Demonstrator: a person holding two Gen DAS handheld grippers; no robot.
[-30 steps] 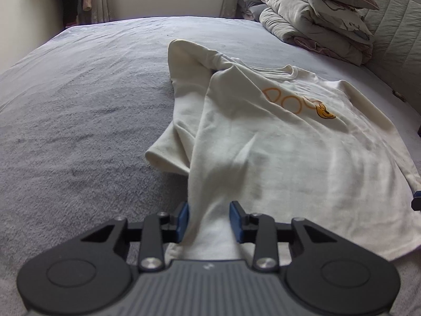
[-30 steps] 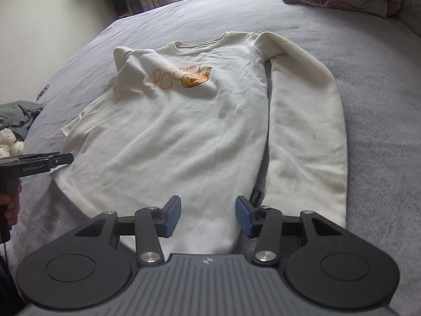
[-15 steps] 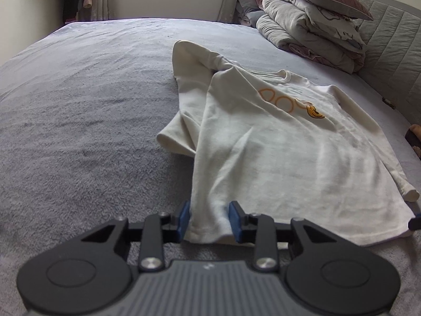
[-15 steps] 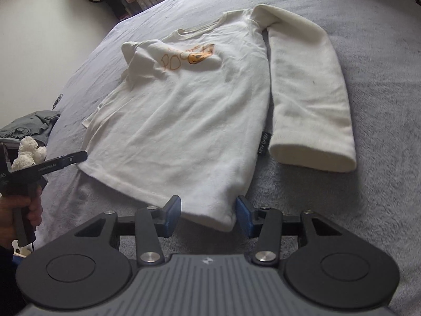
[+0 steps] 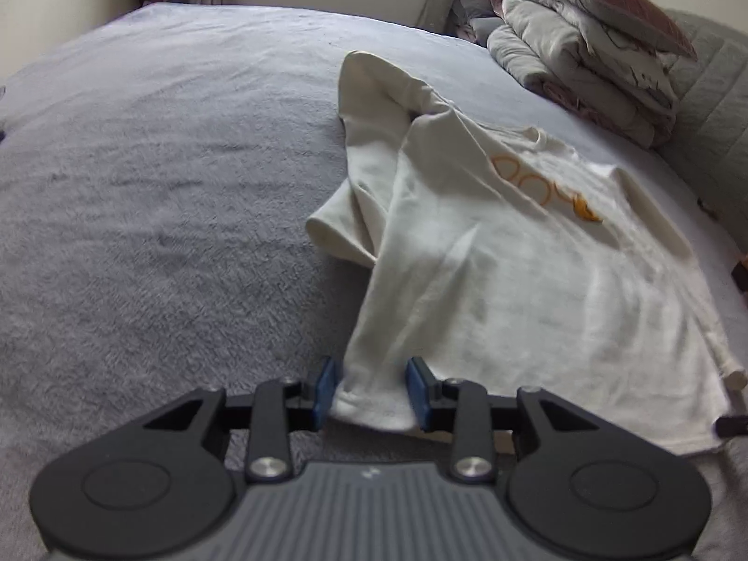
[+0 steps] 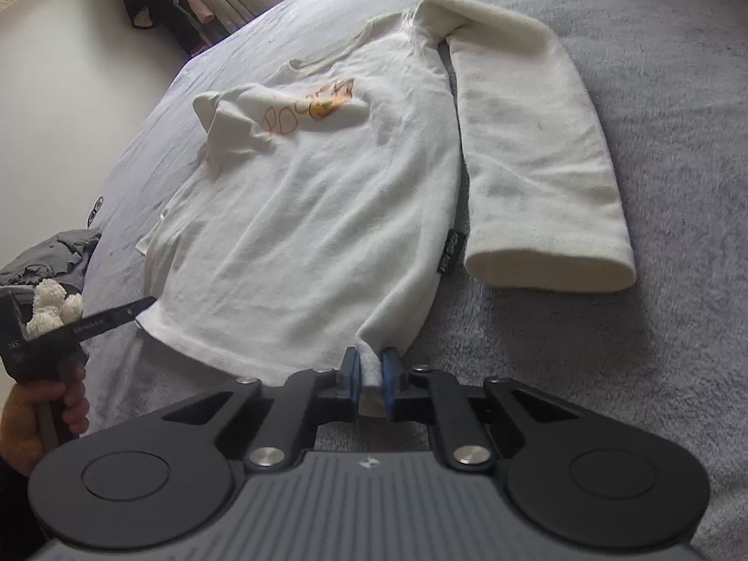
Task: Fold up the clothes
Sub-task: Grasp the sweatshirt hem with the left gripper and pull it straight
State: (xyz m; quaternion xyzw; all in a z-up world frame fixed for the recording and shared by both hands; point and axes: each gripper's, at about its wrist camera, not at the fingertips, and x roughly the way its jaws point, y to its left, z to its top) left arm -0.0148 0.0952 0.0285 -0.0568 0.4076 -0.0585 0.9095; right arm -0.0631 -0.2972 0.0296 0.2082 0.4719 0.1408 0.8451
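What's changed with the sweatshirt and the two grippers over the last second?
The right gripper closed its fingers on the sweatshirt hem corner, which had lain loose between them. The left gripper holds the other hem corner as before. The sweatshirt stays spread on the bed.

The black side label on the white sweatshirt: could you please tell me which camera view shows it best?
The right wrist view. There the black side label hangs in plain sight at the edge of the white sweatshirt, beside the folded sleeve, though its text is unreadable. The left wrist view shows the sweatshirt but not the label.
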